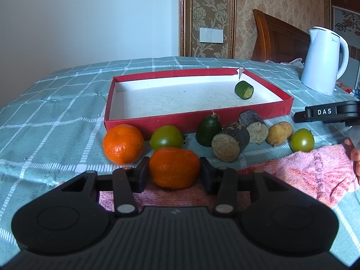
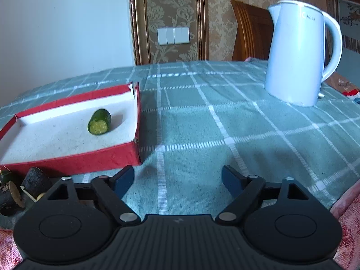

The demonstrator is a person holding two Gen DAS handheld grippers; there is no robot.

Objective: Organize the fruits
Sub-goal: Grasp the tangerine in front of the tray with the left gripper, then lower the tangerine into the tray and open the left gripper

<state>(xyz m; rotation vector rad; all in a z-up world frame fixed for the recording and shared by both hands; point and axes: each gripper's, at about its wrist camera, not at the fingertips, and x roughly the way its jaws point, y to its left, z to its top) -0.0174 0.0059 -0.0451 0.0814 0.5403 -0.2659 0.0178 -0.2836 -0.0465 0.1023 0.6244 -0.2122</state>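
Left gripper [image 1: 174,172]: jaws part-closed, pads pressed on an orange [image 1: 174,168] over the pink towel [image 1: 303,171]. Right gripper [image 2: 177,177]: jaws spread wide, nothing between them (only green checked cloth [image 2: 225,112] below). Cucumber piece [image 2: 99,121] lies in the red tray [image 2: 74,160], near its right wall.

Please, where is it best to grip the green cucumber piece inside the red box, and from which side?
Probably grip the cucumber piece across its round green skin, from above. It lies on its side near the red box corner, cut end facing the camera, so the wall hinders a low approach.
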